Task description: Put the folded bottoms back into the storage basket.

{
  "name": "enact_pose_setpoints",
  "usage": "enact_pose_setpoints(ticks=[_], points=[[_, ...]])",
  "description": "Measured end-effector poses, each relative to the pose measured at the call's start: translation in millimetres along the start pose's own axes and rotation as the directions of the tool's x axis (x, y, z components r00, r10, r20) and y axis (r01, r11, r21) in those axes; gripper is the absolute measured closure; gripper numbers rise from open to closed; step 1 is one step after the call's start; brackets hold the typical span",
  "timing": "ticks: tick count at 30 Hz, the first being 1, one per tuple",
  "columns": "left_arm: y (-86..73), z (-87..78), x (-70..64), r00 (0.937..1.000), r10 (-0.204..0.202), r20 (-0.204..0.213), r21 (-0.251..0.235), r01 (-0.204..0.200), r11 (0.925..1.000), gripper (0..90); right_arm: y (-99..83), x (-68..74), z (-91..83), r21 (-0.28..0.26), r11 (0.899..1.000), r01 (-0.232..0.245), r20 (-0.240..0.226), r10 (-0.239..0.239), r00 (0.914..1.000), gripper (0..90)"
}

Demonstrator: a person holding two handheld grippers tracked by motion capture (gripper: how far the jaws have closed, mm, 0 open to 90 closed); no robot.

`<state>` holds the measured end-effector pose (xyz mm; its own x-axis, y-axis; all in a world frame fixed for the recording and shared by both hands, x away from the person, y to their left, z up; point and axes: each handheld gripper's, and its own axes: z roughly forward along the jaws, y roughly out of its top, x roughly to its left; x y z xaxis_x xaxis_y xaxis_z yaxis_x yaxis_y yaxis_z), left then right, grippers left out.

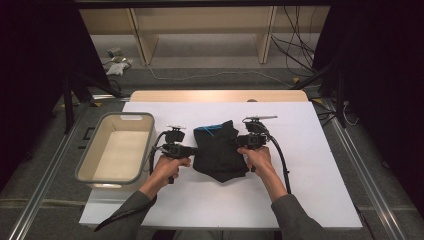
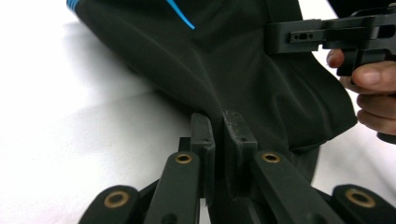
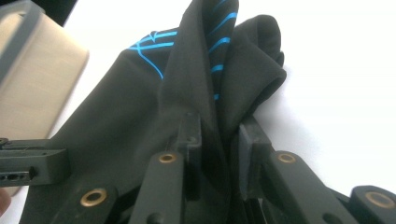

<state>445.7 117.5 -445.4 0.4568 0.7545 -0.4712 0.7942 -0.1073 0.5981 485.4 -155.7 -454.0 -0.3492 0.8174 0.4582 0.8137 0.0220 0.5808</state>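
High view first: nearest us, our grey sleeves (image 1: pixel 125 212) come in from the bottom edge, and each hand grips a black pistol-shaped tool. We hold the left gripper (image 1: pixel 192 150) at the left edge of a black garment (image 1: pixel 220 150) and the right gripper (image 1: pixel 240 141) at its right edge. The garment lies crumpled in a loose heap at the middle of the white table top (image 1: pixel 300 190), with a thin blue line along its far left corner. Just left of our left hand (image 1: pixel 167 167) stands a rounded rectangular bin (image 1: pixel 85 160), grey-rimmed with a pale beige inside. Beyond the white sheet we see a strip of bare wood (image 1: pixel 220 95), then pale shelving (image 1: pixel 200 30) and loose cables (image 1: pixel 295 45) on the floor.

From the left gripper view we get what the high view cannot give: the two flat black jaws are drawn narrow on a fold of smooth, slightly shiny fabric (image 2: pixel 233 70), pinched between them. Farther off there, our right hand (image 2: pixel 373 93) holds the other tool at the cloth's far edge.

Our right gripper view shows its jaws closed on a bunched ridge of the same cloth (image 3: pixel 140 121), and it reveals several blue stripes (image 3: pixel 219 42) on an upright fold, with the bin's brushed beige wall (image 3: pixel 32 79) behind.
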Motion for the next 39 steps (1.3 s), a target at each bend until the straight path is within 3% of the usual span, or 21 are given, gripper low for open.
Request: enact_pose_setpoints(ticks=[8, 16, 23, 28, 39], points=[[8.2, -21.9, -7.8, 0.9993, 0.036, 0.011, -0.034, -0.035, 0.9988, 83.3, 7.7, 17.4, -13.3, -0.052, 0.999, 0.01, -0.043, -0.012, 0.999, 75.3], [12.8, -44.6, -7.4, 0.9988, 0.032, 0.037, -0.079, -0.029, 0.9964, 83.4, 14.5, 32.5, -19.1, -0.086, 0.996, 0.017, -0.076, -0.023, 0.9968, 75.2], [17.2, -63.8, -4.3, 0.998, 0.041, 0.049, -0.102, -0.036, 0.9942, 83.3, 19.5, 47.7, -20.5, -0.102, 0.994, 0.033, -0.096, -0.043, 0.9945, 75.2], [20.8, -79.8, -4.0, 0.9967, 0.071, 0.038, -0.121, -0.066, 0.9905, 83.2, 24.8, 59.5, -20.9, -0.115, 0.993, 0.041, -0.116, -0.054, 0.9918, 75.1], [24.2, -105.7, 6.4, 0.9969, 0.059, 0.052, -0.152, -0.051, 0.9871, 83.2, 35.4, 83.6, -20.7, -0.134, 0.989, 0.063, -0.142, -0.082, 0.9865, 75.1]])
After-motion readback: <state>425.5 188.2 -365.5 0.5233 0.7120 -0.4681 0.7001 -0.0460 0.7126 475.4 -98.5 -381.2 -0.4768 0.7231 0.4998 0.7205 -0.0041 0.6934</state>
